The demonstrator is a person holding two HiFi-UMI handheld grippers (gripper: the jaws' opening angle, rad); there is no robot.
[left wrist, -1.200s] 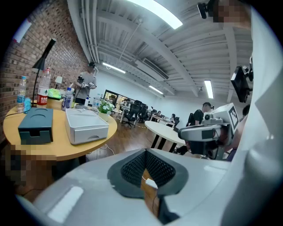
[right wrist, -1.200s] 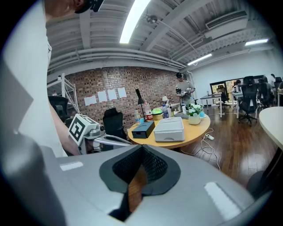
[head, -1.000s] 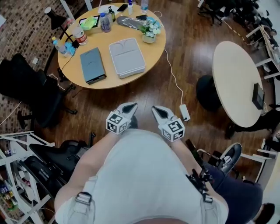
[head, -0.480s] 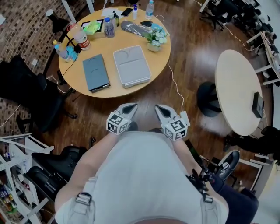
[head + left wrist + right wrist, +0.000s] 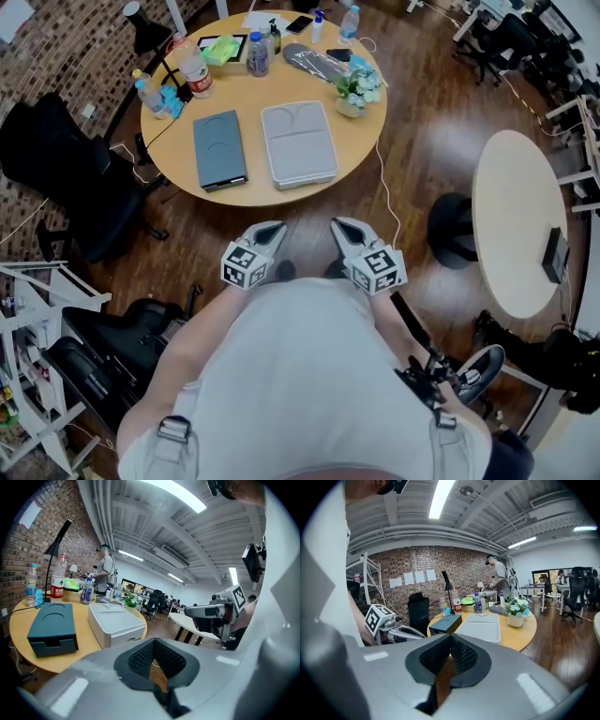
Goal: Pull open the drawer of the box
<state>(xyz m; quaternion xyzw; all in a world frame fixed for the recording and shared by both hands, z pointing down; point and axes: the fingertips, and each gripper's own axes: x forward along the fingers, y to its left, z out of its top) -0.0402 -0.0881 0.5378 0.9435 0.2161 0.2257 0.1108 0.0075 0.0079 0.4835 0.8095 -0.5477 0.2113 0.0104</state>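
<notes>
Before the round table (image 5: 255,194), left tool (image 5: 271,230) and right tool (image 5: 340,227) hang closed, empty.

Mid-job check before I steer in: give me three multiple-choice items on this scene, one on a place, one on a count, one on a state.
1. In the head view, where does the teal box lie relative to the grey box?
A) left of it
B) right of it
C) on top of it

2. How many flat boxes lie on the round table?
A) one
B) two
C) four

3. The left claw is:
A) wide open
B) shut on a drawer handle
C) shut, holding nothing

Answers:
1 A: the teal box sits left of the grey one, apart from it.
2 B: only the teal and grey ones.
3 C: its jaws meet with nothing between them, short of the table.
</notes>
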